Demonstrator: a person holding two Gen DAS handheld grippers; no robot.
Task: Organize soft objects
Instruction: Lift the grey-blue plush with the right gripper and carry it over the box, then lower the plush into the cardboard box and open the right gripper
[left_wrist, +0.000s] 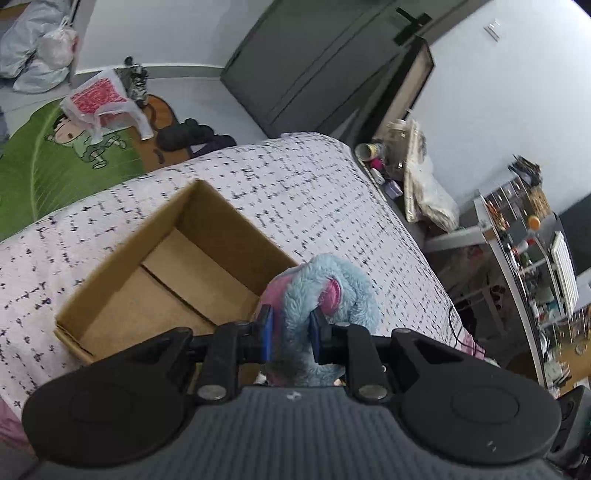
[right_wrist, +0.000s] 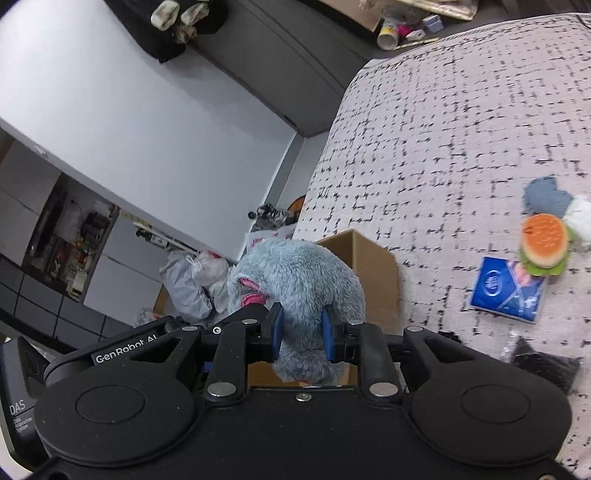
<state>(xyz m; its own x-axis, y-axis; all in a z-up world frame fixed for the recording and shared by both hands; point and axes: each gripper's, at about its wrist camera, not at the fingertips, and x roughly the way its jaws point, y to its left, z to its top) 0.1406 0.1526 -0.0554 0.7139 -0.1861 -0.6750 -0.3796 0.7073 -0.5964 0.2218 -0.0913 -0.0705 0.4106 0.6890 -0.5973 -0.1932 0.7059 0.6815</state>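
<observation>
on the patterned bedspread (left_wrist: 303, 184) sits an open cardboard box (left_wrist: 166, 273), its inside bare brown card. at about 3 o'clock from the box's near corner hangs a fluffy blue-and-pink plush toy (left_wrist: 325, 291), lifted off the cover and overlapping the box's right rim in the left wrist view. the left gripper (left_wrist: 291, 334) has its blue pads (left_wrist: 268, 332) drawn narrow, pinching a fold of the toy's fur between them. the right gripper (right_wrist: 303, 334) does likewise: its pads (right_wrist: 277, 332) are close together and pressed into the same plush toy (right_wrist: 299, 280), which bulges out above them toward 12 o'clock, with the box (right_wrist: 365, 266) just behind it. so both claws clamp the one toy at once. in the right wrist view, well apart at 3 o'clock, a burger-shaped soft toy (right_wrist: 543, 244) lies on the bedspread (right_wrist: 443, 147), touching a blue tissue pack (right_wrist: 508, 291) at its 7 o'clock. a grey-blue cloth piece (right_wrist: 546, 197) and something white and fuzzy (right_wrist: 580, 221) lie just beyond the burger.
</observation>
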